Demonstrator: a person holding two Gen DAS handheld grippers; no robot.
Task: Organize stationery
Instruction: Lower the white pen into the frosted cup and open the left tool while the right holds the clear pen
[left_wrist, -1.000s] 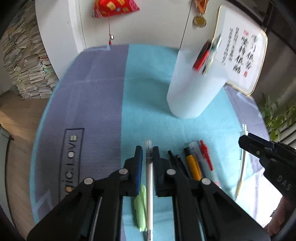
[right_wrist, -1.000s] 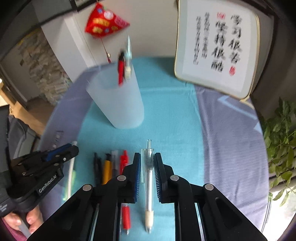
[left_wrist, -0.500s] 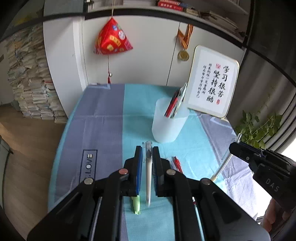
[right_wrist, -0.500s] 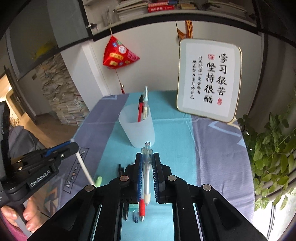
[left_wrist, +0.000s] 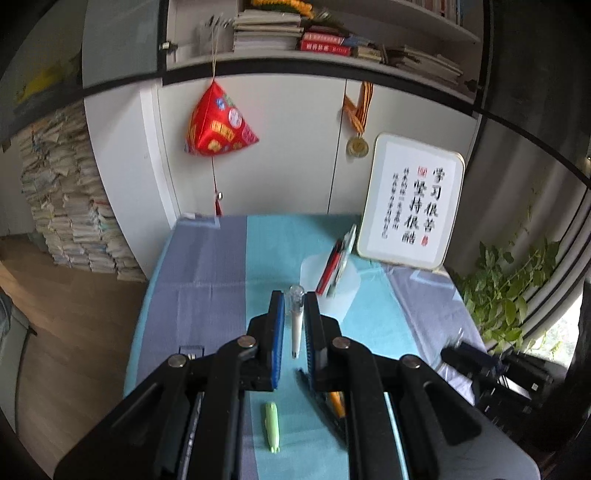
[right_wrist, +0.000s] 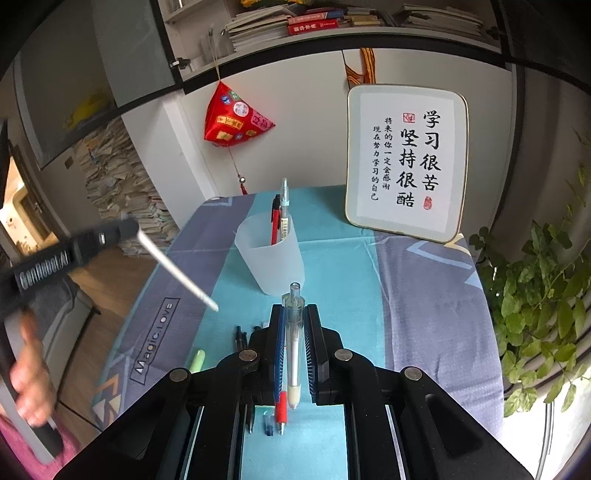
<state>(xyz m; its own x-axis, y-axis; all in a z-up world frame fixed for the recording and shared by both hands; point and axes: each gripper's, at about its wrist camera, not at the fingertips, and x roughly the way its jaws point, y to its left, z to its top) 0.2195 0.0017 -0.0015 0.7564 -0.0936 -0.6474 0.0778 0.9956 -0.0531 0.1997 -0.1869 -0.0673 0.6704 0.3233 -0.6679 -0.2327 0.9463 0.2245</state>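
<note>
My left gripper (left_wrist: 294, 306) is shut on a white pen (left_wrist: 296, 325) and holds it high above the table; it also shows in the right wrist view (right_wrist: 125, 230) with the pen (right_wrist: 177, 273) slanting down. My right gripper (right_wrist: 294, 314) is shut on a clear pen with a cream grip (right_wrist: 294, 343), raised above the table. A frosted white cup (right_wrist: 271, 254) with a red pen and a pale pen stands mid-table; it also shows in the left wrist view (left_wrist: 341, 291). A green highlighter (left_wrist: 272, 426), a red pen (right_wrist: 281, 410) and several dark pens lie on the cloth below.
A framed calligraphy board (right_wrist: 406, 162) leans at the table's back right. A red hanging ornament (right_wrist: 232, 122) is on the wall behind. A leafy plant (right_wrist: 543, 295) stands to the right of the table. The cloth (right_wrist: 424, 295) is teal and purple.
Both grippers have risen well above the table with their pens lifted off the cloth. The cup now looks farther away and lower in both views.
</note>
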